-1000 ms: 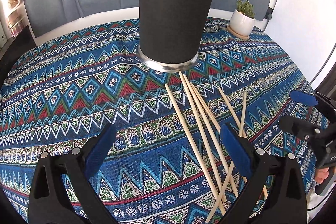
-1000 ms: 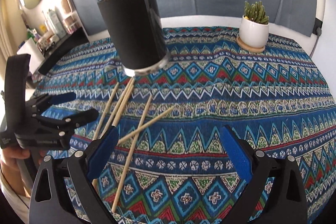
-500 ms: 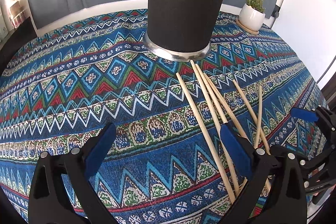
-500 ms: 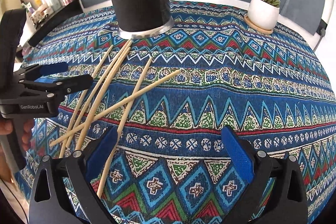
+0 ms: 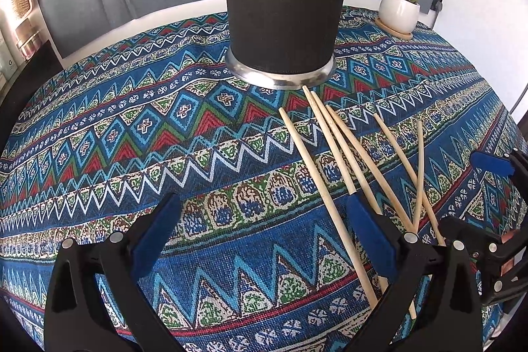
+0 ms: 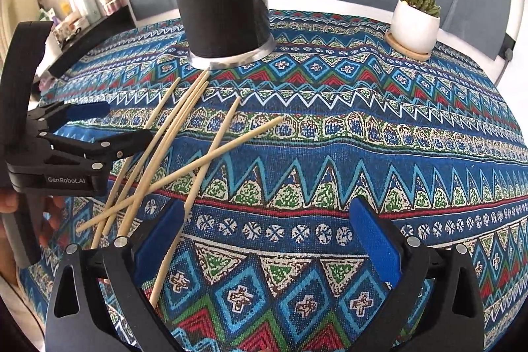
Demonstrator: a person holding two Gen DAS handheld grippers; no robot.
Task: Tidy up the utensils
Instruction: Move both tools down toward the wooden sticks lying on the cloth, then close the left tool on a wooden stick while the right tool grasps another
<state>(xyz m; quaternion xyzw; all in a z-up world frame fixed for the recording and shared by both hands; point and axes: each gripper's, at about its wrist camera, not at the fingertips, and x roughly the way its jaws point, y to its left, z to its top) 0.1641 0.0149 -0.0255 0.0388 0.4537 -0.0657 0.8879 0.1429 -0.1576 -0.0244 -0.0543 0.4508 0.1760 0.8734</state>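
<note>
Here, from the left wrist, the left gripper (image 5: 264, 233) hangs spread and empty; wooden chopsticks (image 5: 333, 180) fan toward the black holder (image 5: 280, 2). From the right wrist, the right gripper (image 6: 267, 236), also spread, seems farther from them.

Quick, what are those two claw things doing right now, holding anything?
Left gripper: open, holding nothing, over the chopsticks.
Right gripper: open, holding nothing.
</note>
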